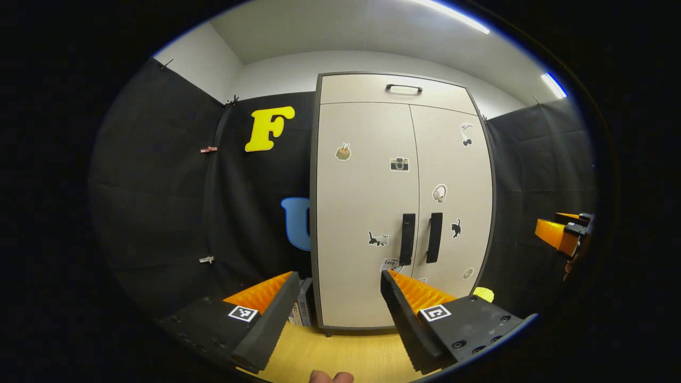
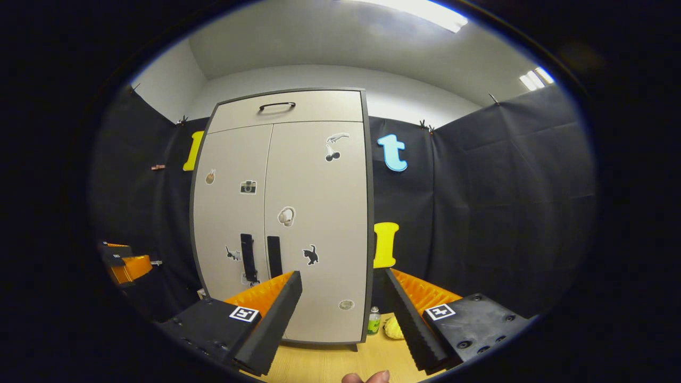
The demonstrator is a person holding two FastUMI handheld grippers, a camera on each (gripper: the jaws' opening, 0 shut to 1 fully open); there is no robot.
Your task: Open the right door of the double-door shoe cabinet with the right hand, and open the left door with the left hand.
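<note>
A tall beige shoe cabinet [image 1: 372, 213] stands ahead with both doors closed and stickers on them. Two black vertical handles sit side by side at the centre seam: the left door handle [image 1: 407, 239] and the right door handle [image 1: 434, 237]. In the right gripper view the cabinet [image 2: 314, 223] shows the left door handle [image 2: 247, 257] and the right door handle [image 2: 274, 256]. My left gripper [image 1: 338, 282] is open, well short of the doors. My right gripper [image 2: 342, 281] is open too, held back from the cabinet. Each gripper also appears at the edge of the other's view: the right gripper [image 1: 564, 232] and the left gripper [image 2: 125, 264].
A drawer with a black handle [image 1: 404, 88] tops the cabinet. The floor [image 1: 351, 356] is light wood. A yellow object [image 2: 392, 327] and a small bottle [image 2: 374, 320] lie at the cabinet's right foot. Books [image 1: 301, 309] stand at its left foot. Black cloth walls close in on both sides.
</note>
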